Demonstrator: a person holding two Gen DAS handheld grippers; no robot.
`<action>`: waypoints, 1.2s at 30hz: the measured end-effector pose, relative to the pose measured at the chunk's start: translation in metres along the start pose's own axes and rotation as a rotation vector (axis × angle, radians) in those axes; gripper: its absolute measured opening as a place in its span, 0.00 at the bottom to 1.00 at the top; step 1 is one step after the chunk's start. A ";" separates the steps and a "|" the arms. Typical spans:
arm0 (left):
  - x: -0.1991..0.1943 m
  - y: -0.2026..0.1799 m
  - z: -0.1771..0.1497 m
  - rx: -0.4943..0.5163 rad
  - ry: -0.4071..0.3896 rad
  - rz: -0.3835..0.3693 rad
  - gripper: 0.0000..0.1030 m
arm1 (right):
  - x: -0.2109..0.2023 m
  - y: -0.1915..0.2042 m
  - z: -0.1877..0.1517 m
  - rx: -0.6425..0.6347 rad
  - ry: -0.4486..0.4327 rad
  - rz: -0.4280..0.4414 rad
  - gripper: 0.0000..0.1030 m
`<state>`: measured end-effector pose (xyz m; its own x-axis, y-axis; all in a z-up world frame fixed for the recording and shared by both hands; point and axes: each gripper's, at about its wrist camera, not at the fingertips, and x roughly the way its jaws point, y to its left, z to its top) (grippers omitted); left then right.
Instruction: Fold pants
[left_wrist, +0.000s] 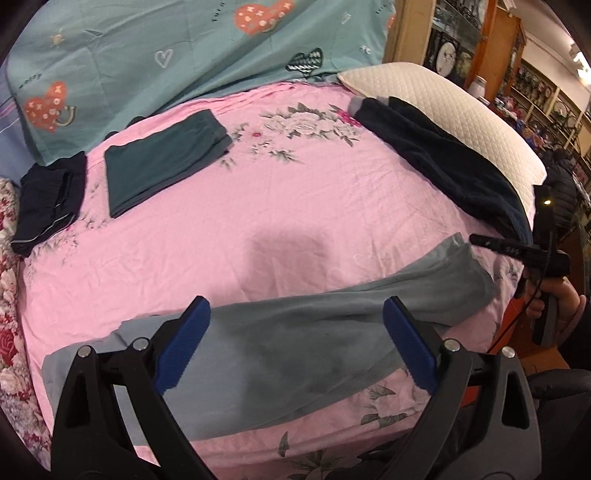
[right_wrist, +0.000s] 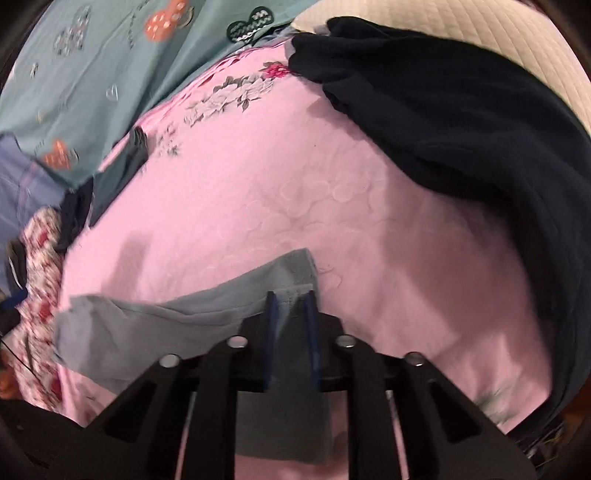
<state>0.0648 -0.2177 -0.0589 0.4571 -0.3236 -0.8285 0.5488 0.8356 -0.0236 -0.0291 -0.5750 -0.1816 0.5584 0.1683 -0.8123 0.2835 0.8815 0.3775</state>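
The grey pants (left_wrist: 295, 350) lie stretched sideways across the near part of the bed (left_wrist: 295, 206), on a pink flowered sheet. In the left wrist view one end reaches toward the right edge of the bed and the other lies at the lower left.

The left claw (left_wrist: 295, 343) hangs above the middle of the grey pants with its blue-padded fingers (left_wrist: 184, 343) spread wide apart and nothing between them.

The right claw (right_wrist: 290, 336) is pressed together on one end of the grey pants; in the right wrist view grey cloth sits between the two narrow blue pads and hangs below them. That view is somewhat blurred. In the left wrist view the right claw shows at the far right edge, by the end of the pants, with a hand (left_wrist: 565, 299) behind it.

Farther back on the bed a folded green garment (left_wrist: 162, 162) lies flat, and just beside it to the left a folded dark navy garment (left_wrist: 48, 206). Along the right side dark pants (left_wrist: 443, 170) lie spread out, resting against a cream quilted pillow (left_wrist: 443, 96). A teal blanket with heart prints (left_wrist: 166, 55) sits at the far end of the bed.
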 end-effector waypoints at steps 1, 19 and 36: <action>-0.001 0.004 -0.001 -0.018 -0.003 0.007 0.93 | -0.006 0.002 0.005 -0.018 -0.030 -0.008 0.00; 0.002 0.007 -0.003 -0.080 0.004 0.030 0.93 | -0.011 0.012 0.009 -0.198 0.026 -0.016 0.00; 0.004 0.007 -0.001 -0.090 0.007 0.046 0.93 | -0.014 0.019 0.012 -0.253 0.039 0.006 0.14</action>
<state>0.0698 -0.2122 -0.0628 0.4749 -0.2812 -0.8339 0.4620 0.8862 -0.0357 -0.0223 -0.5663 -0.1579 0.5280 0.1863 -0.8286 0.0738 0.9619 0.2633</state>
